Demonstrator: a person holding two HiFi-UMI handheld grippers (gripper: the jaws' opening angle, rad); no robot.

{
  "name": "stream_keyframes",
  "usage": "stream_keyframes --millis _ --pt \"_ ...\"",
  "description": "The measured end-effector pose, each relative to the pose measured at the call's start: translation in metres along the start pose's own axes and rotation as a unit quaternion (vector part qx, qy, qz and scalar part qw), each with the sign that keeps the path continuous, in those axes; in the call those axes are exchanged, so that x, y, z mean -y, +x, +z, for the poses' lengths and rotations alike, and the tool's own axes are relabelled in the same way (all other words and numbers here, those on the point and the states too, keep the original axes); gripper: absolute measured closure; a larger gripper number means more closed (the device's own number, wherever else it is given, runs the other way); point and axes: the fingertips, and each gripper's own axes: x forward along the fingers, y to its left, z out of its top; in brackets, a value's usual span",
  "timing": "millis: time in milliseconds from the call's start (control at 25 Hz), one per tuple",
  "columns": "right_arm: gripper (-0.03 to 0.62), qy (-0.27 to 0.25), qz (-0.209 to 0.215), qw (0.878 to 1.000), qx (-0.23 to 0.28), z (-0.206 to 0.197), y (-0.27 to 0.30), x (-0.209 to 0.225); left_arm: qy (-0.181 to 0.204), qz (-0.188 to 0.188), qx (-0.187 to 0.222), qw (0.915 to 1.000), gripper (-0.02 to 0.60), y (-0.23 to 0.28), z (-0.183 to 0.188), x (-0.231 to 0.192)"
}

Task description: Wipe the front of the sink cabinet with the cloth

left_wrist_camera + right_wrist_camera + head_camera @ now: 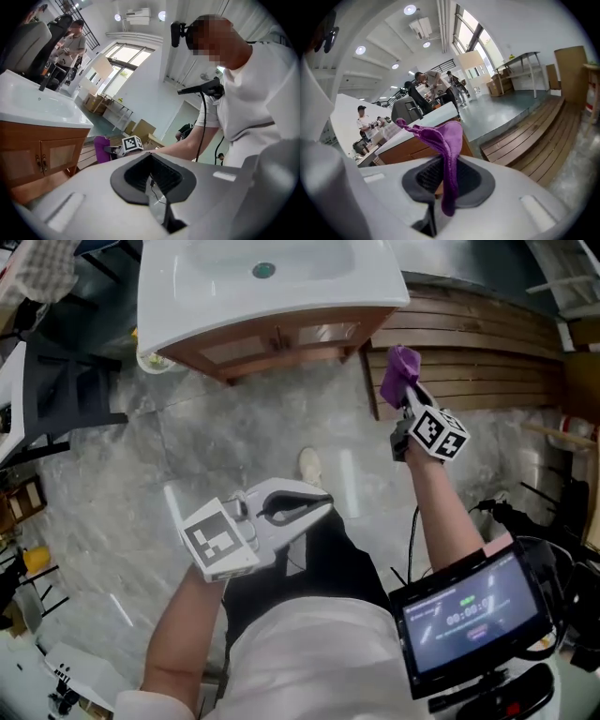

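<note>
The sink cabinet (272,341) has a wooden front with two doors under a white basin (187,296); it stands ahead of me at the top of the head view. My right gripper (405,392) is raised just right of the cabinet's right corner, apart from it, and is shut on a purple cloth (399,371). In the right gripper view the cloth (445,140) hangs bunched from the closed jaws, with the cabinet (408,150) behind it. My left gripper (314,506) is held low over the floor, shut and holding nothing. The left gripper view shows the cabinet (28,159) and the cloth (101,148).
A slatted wooden platform (487,362) lies right of the cabinet. The floor is grey marble (141,456), with my shoe (310,465) on it. A black chair (56,399) stands at the left. A screen device (469,615) hangs at my chest. People (436,86) stand far behind.
</note>
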Motion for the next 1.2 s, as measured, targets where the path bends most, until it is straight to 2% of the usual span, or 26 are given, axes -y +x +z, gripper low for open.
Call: stream_keyframes --millis 240,400,600,800,1200 --pt "0.539 0.051 -0.039 0.998 0.015 0.005 0.094 0.055 -0.018 -0.019 0.006 0.9996 0.575 0.029 -0.006 -0.070" --pt "0.539 0.062 -0.048 0.997 0.022 0.001 0.138 0.063 -0.015 -0.025 0.000 0.9996 0.575 0.033 -0.015 -0.099" --pt "0.539 0.035 -0.029 0.999 0.003 -0.017 0.174 0.030 -0.023 -0.016 0.014 0.9995 0.575 0.018 -0.022 -0.121" --pt "0.539 -0.001 0.001 1.000 -0.017 -0.036 0.194 -0.013 -0.017 -0.010 0.009 0.9998 0.575 0.000 -0.032 -0.133" --pt "0.539 -0.030 0.046 0.998 -0.042 -0.069 0.216 -0.097 -0.011 -0.010 0.025 0.9996 0.575 -0.037 -0.035 -0.135"
